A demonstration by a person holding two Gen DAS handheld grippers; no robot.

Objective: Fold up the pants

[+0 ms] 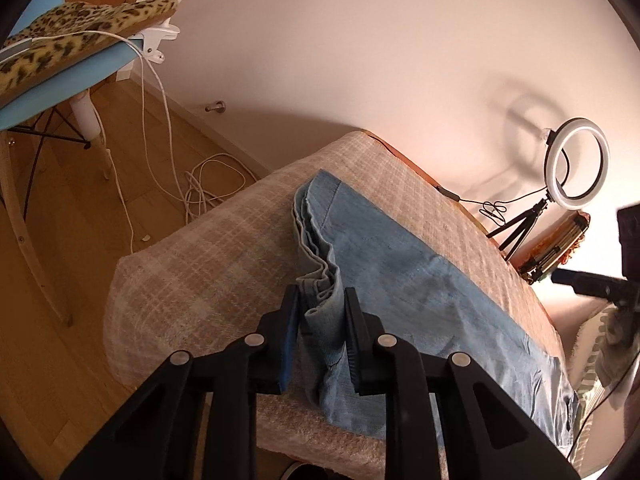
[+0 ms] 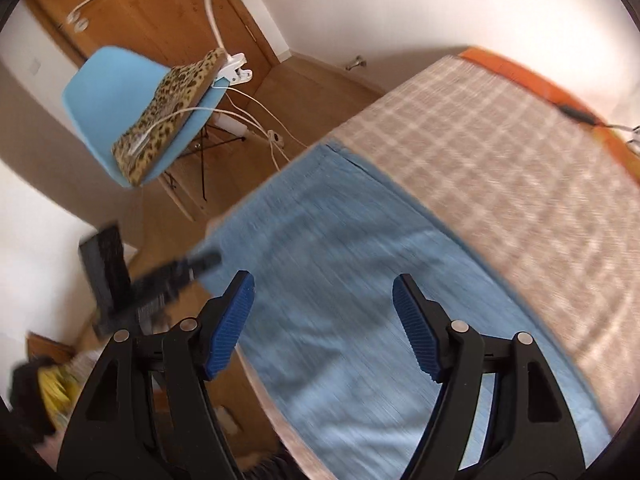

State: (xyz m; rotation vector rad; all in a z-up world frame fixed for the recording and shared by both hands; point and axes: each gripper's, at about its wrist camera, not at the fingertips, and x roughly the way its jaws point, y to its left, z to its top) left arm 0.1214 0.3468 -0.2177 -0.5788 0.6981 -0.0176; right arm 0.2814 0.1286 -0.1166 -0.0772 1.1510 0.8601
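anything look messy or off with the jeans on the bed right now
Yes. The jeans lie mostly flat on the plaid blanket, but their near edge is bunched into wavy stacked folds where the left tool pinches it. The right tool hangs open above the denim, holding nothing. Nothing looks torn or spilled.

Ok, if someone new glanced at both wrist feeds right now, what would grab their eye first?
Probably the light blue denim pants stretched along the beige plaid blanket, with the left gripper shut on a bunched fold at their near edge. The right gripper hangs open above the denim. Beyond, a leopard-print cushion sits on a pale blue plastic chair.
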